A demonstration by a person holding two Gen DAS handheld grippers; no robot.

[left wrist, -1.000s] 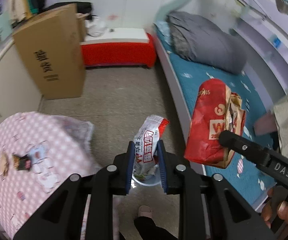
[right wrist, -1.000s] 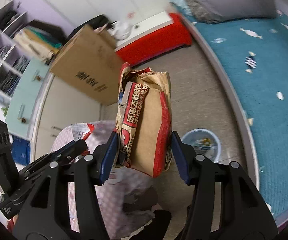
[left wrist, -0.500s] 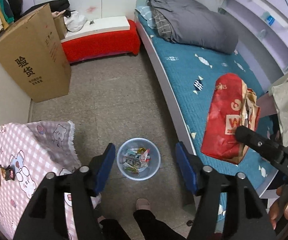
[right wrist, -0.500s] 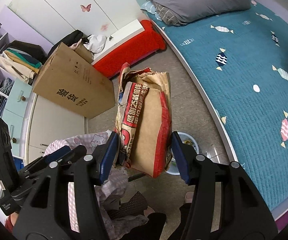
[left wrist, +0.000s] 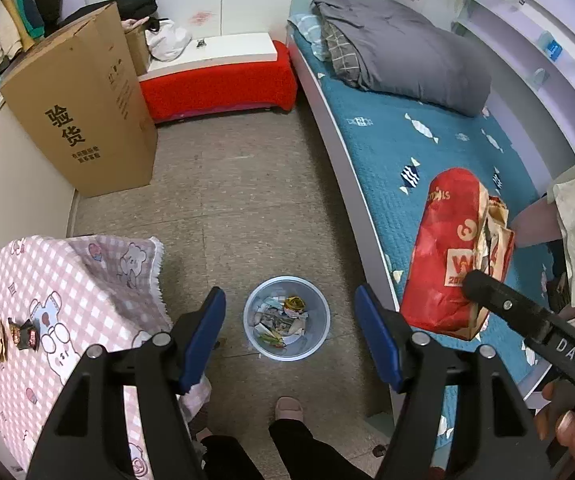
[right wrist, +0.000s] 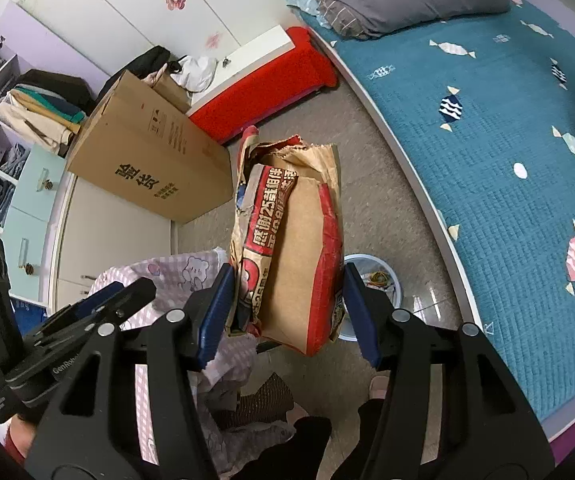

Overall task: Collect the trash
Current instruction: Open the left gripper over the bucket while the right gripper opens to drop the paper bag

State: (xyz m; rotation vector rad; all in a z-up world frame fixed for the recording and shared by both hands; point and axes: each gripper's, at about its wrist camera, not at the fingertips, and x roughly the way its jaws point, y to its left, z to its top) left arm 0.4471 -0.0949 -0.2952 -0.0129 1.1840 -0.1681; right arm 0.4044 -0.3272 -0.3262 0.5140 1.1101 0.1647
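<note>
My left gripper (left wrist: 289,330) is open and empty, held above a pale blue trash bin (left wrist: 286,318) on the floor that holds several wrappers. My right gripper (right wrist: 285,312) is shut on a crumpled red and brown paper bag (right wrist: 291,248), held upright in the air. The same bag (left wrist: 453,256) shows at the right of the left wrist view, over the bed edge. The bin (right wrist: 375,280) is partly hidden behind the bag in the right wrist view. Small wrappers (left wrist: 21,334) lie on the pink checked table (left wrist: 59,280) at the left.
A large cardboard box (left wrist: 83,108) stands at the far left by white cabinets. A red bench (left wrist: 215,80) lies against the back wall. A bed (left wrist: 427,152) with a teal cover and grey duvet runs along the right. The person's feet (left wrist: 289,408) are below the bin.
My left gripper opened and let go of the white and red snack wrapper, which dropped into the bin. The right gripper still holds the paper bag.
</note>
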